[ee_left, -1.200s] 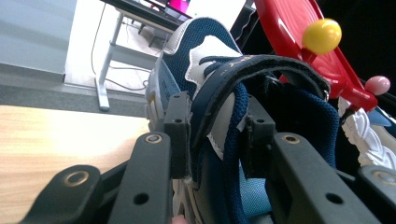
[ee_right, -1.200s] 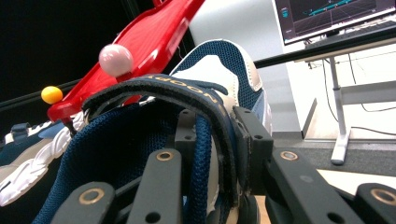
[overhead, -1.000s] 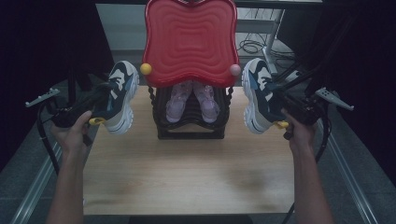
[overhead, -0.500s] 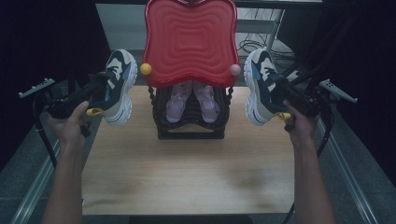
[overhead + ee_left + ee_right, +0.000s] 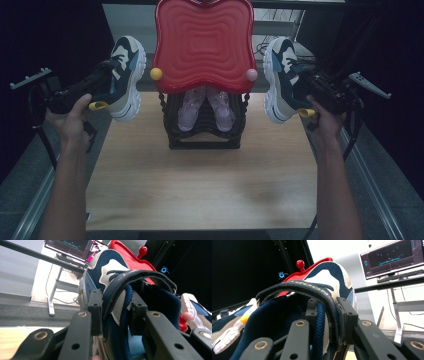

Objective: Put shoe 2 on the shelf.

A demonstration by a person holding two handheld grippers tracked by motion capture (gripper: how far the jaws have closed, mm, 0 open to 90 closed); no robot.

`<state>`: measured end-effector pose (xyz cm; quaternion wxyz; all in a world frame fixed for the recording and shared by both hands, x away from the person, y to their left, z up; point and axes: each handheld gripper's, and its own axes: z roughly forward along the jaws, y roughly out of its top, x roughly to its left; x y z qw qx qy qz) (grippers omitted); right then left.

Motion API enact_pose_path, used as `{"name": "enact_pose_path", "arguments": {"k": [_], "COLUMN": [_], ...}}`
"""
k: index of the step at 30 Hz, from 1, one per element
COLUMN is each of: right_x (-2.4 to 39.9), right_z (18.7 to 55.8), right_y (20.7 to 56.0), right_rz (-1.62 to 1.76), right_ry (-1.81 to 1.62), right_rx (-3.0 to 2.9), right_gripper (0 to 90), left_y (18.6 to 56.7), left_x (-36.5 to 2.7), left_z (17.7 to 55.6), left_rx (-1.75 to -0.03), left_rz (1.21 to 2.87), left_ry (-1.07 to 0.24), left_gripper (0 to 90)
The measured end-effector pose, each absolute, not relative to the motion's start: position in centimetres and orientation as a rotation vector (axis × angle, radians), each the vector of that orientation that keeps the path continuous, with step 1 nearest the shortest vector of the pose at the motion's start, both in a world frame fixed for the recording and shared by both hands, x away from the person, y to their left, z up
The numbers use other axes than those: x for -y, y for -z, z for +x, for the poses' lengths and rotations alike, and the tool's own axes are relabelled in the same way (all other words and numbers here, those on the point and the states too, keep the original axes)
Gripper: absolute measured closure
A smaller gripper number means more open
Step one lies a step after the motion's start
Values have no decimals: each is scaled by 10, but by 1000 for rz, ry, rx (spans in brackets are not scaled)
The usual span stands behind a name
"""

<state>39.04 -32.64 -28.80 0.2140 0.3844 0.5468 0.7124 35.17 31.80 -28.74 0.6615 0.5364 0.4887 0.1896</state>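
I see the wooden counter [image 5: 200, 185] spread out below me, with most of its near half bare. At its far edge stands a black rack [image 5: 204, 131], and a big red tray [image 5: 202, 45] with a wavy rim sits on top of it, tilted toward me. A yellow knob [image 5: 156, 74] and a pink knob [image 5: 251, 75] stick out at the tray's lower corners. Inside the rack, under the tray, a pair of pale pink sandals [image 5: 205, 107] stands with toes down.

To the left of the tray I hold the left shoe [image 5: 125, 77], a navy, white and grey sneaker, up in the air, clear of the counter and just beside the tray's edge, its toe pointing up and away from me. My left tongs [image 5: 113, 315] are clamped on it at the opening: one jaw sits outside the shoe's side wall and the other inside, pinching the navy strap and mesh collar between them, at a middling width.

To the right of the tray I hold the right shoe [image 5: 281, 80], the matching sneaker, in the air in the same way, near the pink knob. My right tongs [image 5: 327, 315] grip its collar and strap likewise, jaws part closed on the padded edge.

My left hand [image 5: 75, 120] and right hand [image 5: 325, 117] grip the tool handles from below.
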Motion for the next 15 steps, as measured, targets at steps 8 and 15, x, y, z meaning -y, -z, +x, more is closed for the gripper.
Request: {"name": "enact_pose_path", "arguments": {"k": [8, 15], "right_x": [322, 319], "right_z": [395, 399], "right_y": [274, 265], "right_rz": [1057, 1063], "right_ry": [-1989, -2010], "right_rx": [-1514, -1509], "right_gripper": [735, 735], "left_y": [277, 266], "left_x": [-314, -313], "left_z": [357, 359], "left_rx": [-1095, -1087], "left_rz": [1213, 1205], "left_ry": [-427, -435], "left_gripper": [691, 691]}}
